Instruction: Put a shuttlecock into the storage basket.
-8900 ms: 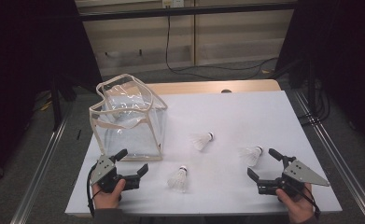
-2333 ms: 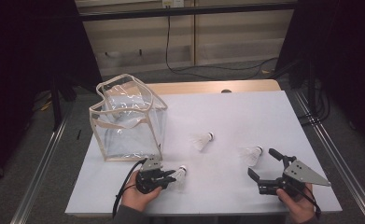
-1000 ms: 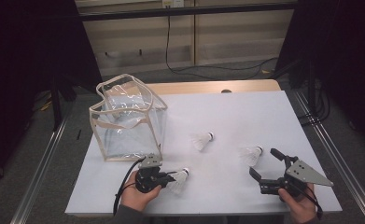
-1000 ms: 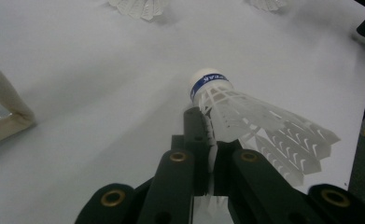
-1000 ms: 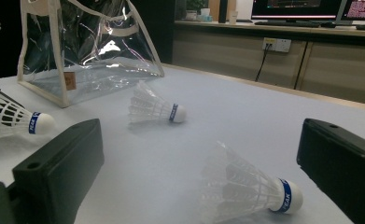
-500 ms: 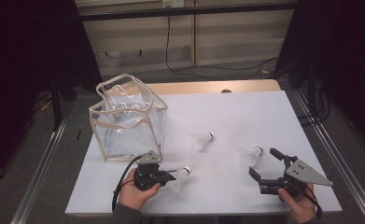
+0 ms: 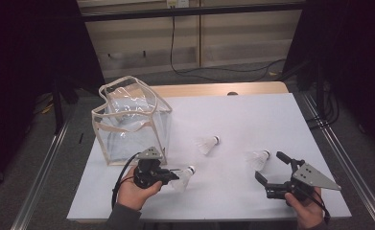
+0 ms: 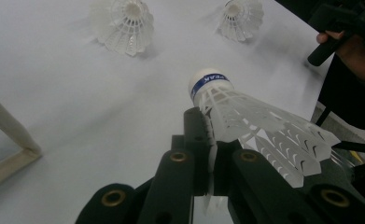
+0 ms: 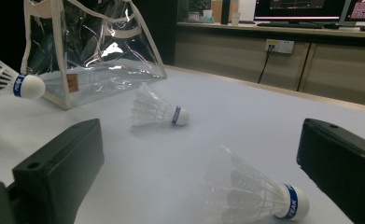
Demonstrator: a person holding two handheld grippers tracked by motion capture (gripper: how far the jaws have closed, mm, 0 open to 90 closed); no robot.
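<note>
My left gripper [image 7: 169, 176] is shut on the skirt of a white shuttlecock [image 7: 184, 177] and holds it just above the white table [image 7: 252, 110]. In the left gripper view the shuttlecock [image 8: 245, 121] has a blue band and its cork tip points away from the left gripper [image 8: 211, 154]. A second shuttlecock [image 7: 206, 143] lies mid-table. A third shuttlecock [image 7: 258, 159] lies close in front of my open right gripper [image 7: 273, 167]. In the right gripper view this third shuttlecock [image 9: 250, 196] lies ahead of the right gripper [image 9: 203, 154], apart from both jaws.
A clear plastic bag [image 7: 132, 120] with beige trim stands open-topped at the table's left, just behind my left hand. It appears as the bag [image 9: 96, 42] in the right gripper view. The table's front edge runs close below both hands.
The left gripper, open at the front left in the oldest frame, went to the nearest shuttlecock and shut on it. Over the last second it has lifted it. The right gripper stayed put.
</note>
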